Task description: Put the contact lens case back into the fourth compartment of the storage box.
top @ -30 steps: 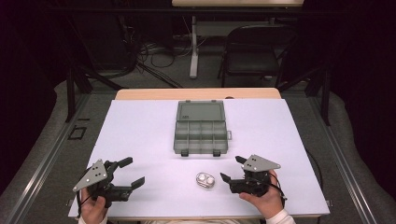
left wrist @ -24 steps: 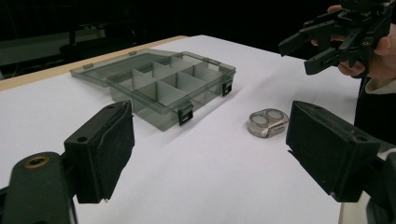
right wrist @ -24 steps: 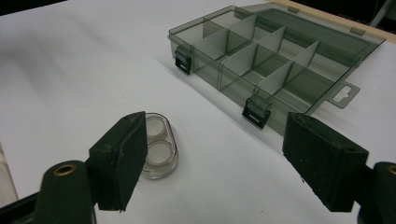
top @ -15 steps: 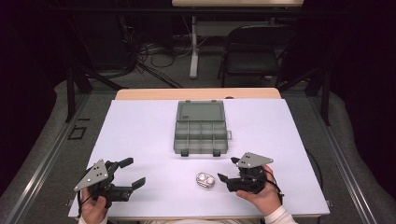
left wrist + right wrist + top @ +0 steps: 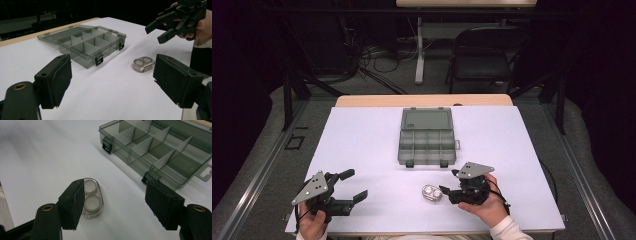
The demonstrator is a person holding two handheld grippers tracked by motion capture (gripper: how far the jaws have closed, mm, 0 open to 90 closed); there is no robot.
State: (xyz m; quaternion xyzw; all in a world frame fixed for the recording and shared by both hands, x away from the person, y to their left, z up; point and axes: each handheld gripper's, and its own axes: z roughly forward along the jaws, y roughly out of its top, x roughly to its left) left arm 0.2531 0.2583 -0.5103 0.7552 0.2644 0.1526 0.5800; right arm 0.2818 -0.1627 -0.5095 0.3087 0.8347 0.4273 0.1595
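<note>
On the white table (image 5: pixel 362 145), a small clear two-well case (image 5: pixel 431 192) lies just left of the right gripper (image 5: pixel 451 186), whose half-open jaws have just been closing and grip nothing. Behind it stands an open grey compartment box (image 5: pixel 426 137), with nothing between. The left gripper (image 5: pixel 351 184) gapes empty. A dark room holds a chair (image 5: pixel 484 55); the box's contents are indistinct

Hidden in part behind the right gripper's (image 5: pixel 112 205) left jaw: the near left edge of the small clear case (image 5: pixel 92 197). Cut off by the right and top edges of the right gripper view: the far end of the grey organiser box (image 5: pixel 160 152) and most of its lid. Cut off at the bottom of the high view: both forearms. Too small to tell there: anything inside the case's two round wells.
</note>
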